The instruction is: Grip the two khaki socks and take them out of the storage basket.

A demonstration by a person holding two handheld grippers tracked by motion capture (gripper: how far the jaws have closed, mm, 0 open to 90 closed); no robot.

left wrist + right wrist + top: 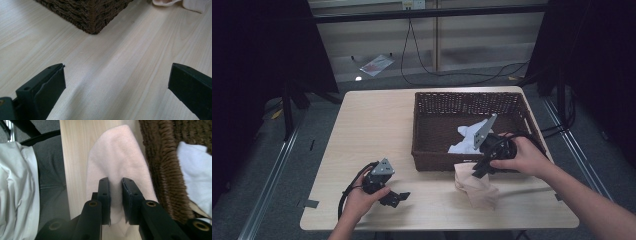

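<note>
Pink cloth (117, 162) pinched in right tool (115, 185), beside basket (160, 157).

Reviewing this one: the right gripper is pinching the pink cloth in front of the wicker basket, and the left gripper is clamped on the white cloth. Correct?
Not quite. The left gripper holds nothing: the left gripper view shows its jaws wide apart over bare table. The white cloth lies in the wicker basket. The right gripper does pinch the pink cloth.

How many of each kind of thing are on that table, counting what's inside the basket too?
Wicker basket: 1
White cloth inside the basket: 1
Pink cloth on the table, pinched by the right gripper: 1
Grippers, counting the left gripper: 2
Total: 5
</note>
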